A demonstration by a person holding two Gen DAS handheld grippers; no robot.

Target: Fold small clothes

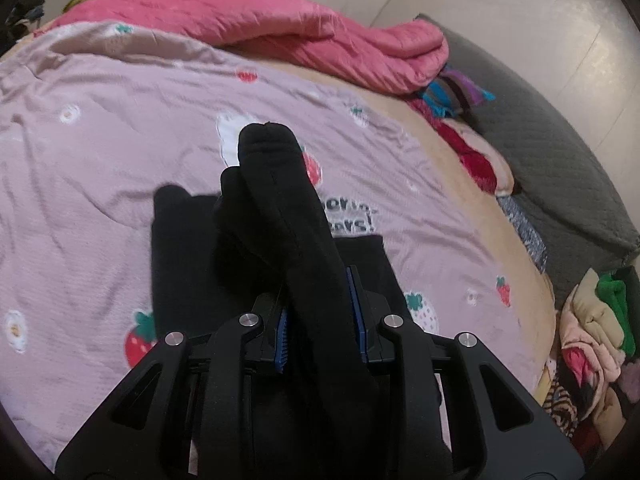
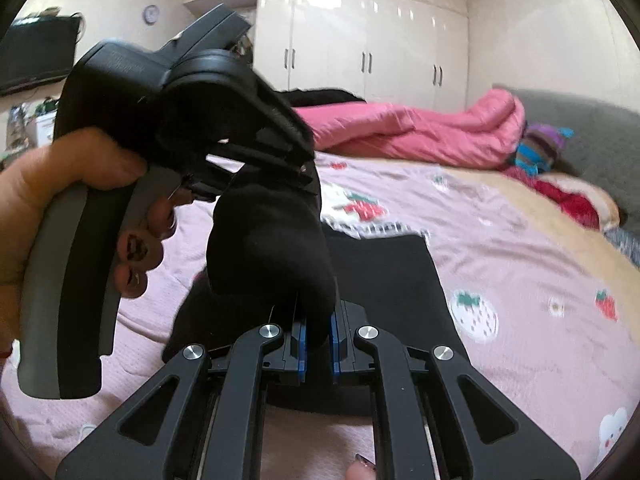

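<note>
A: Left claw [image 1: 320, 316]?
B: Clamped on black cloth [image 1: 280, 208], blue pads [image 1: 282, 338] pressing both sides. Fold sticking up past the tips, above the sheet [image 1: 80, 184].
A: Right claw [image 2: 318, 334]?
B: Nearly closed, pinching same cloth [image 2: 272, 256]. Bunched up between pads, lifted off the sheet [image 2: 520, 264].
A: Rest of cloth?
B: Lying flat on sheet, under both claws, approx mid-bed. Edge just beside the lettering print on sheet.
A: Left claw in right view?
B: Yes, up-left of cloth bunch, tips [image 2: 308, 168] in the cloth. Hand [image 2: 60, 200] wrapped round grey handle.
A: Other stuff rel. to sheet?
B: Pink quilt [image 1: 320, 28] heaped at far edge. Red fabric [image 1: 472, 156] + striped bit on right edge. Grey mattress [image 1: 560, 160] beyond that. Clothes pile [image 1: 592, 328] low right, off the sheet. White wardrobe [image 2: 360, 40] behind quilt.
</note>
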